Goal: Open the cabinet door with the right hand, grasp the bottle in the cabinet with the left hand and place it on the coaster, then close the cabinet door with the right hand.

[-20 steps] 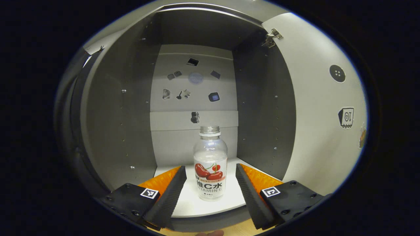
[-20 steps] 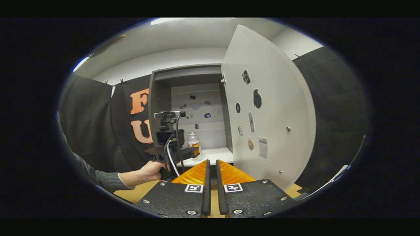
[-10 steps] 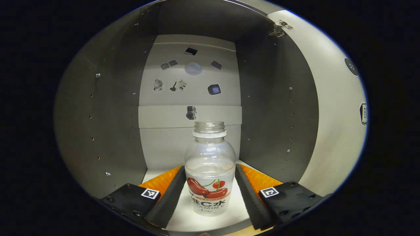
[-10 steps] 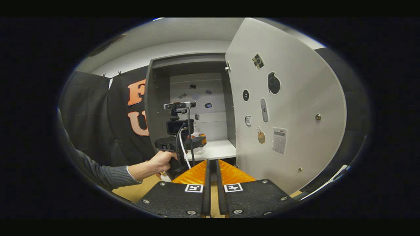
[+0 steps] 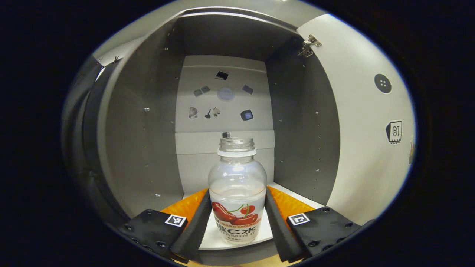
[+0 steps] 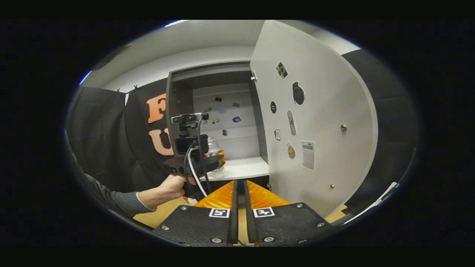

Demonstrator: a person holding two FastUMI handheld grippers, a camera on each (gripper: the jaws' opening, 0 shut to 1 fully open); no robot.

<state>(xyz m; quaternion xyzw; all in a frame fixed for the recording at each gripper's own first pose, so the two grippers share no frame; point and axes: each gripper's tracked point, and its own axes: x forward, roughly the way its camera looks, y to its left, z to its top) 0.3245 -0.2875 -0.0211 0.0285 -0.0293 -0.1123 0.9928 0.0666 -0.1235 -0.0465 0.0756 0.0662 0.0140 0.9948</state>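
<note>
A clear, capless bottle with a cherry label stands upright at the front edge of the cabinet shelf. My left gripper is shut on it, both fingers pressed against its sides at label height. In the right gripper view, the left gripper sits at the cabinet mouth, held by a hand, with the bottle partly hidden behind its camera. The cabinet door is swung wide open to the right. My right gripper is shut on nothing, low in front of the cabinet.
The grey cabinet side walls close in left and right of the bottle. The open door carries several stickers and stands at my left gripper's right. A wooden tabletop lies below the cabinet. A grey sleeve reaches in from the left.
My left gripper's fingers have closed from wide apart onto the bottle. It has then drawn back toward the cabinet front with the bottle. The right gripper stayed shut and barely shifted.
</note>
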